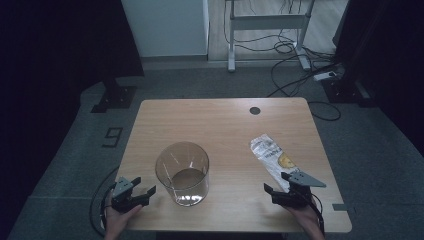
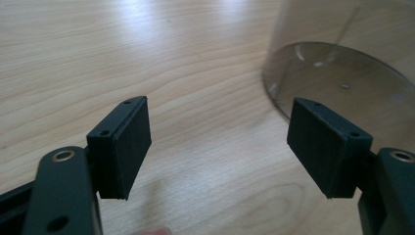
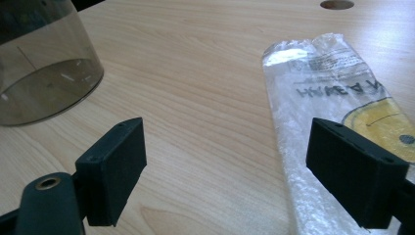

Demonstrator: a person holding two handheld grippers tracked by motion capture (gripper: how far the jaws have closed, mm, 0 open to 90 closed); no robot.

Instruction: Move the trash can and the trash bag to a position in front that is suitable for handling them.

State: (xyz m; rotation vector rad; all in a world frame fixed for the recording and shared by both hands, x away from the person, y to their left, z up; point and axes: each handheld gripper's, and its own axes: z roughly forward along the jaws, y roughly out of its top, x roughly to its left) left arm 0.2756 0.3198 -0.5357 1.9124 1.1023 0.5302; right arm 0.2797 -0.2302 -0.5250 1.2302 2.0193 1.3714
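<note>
Black jaws stand spread and empty on both the left gripper (image 1: 141,189) and the right gripper (image 1: 278,183), near the table's (image 1: 220,115) near edge. The smoky clear plastic tub (image 1: 182,172) stands just right of the left gripper. The right gripper view shows the plastic bag (image 3: 313,88) with a yellow smiley; its print is upside down and unreadable, its near end cut off.

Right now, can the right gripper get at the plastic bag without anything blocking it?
Probably yes. The right gripper is open at the near end of the plastic bag, which lies flat on the table. The clear container stands well off to its left.
</note>
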